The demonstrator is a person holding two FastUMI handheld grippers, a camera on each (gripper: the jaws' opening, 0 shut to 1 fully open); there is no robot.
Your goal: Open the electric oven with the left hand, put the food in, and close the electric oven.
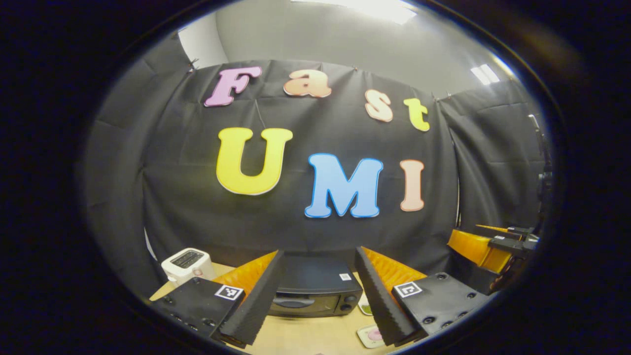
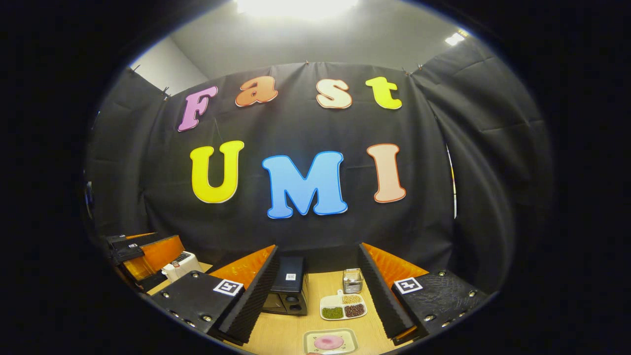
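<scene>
Nearest to my left camera, the left claw (image 1: pixel 318 296) stands wide open with nothing between its fingers, and I hold it above the table (image 1: pixel 305 335). Between the fingers I see the electric oven (image 1: pixel 313 291) on the table near the booth wall. Its door is closed and its front faces me; its long axis runs from left to right, with the handle (image 1: pixel 293 301) lying along the door and the knobs at the right end. A white toaster (image 1: pixel 187 264) stands to the left of it.

On my right gripper view, the right claw (image 2: pixel 318 296) is also wide open and holds nothing. Below it lies a small tray with the pink food (image 2: pixel 329 341), and beyond that a divided plate (image 2: pixel 343 306) with beans and a small jar (image 2: pixel 352 280). The oven stands left of these.
</scene>
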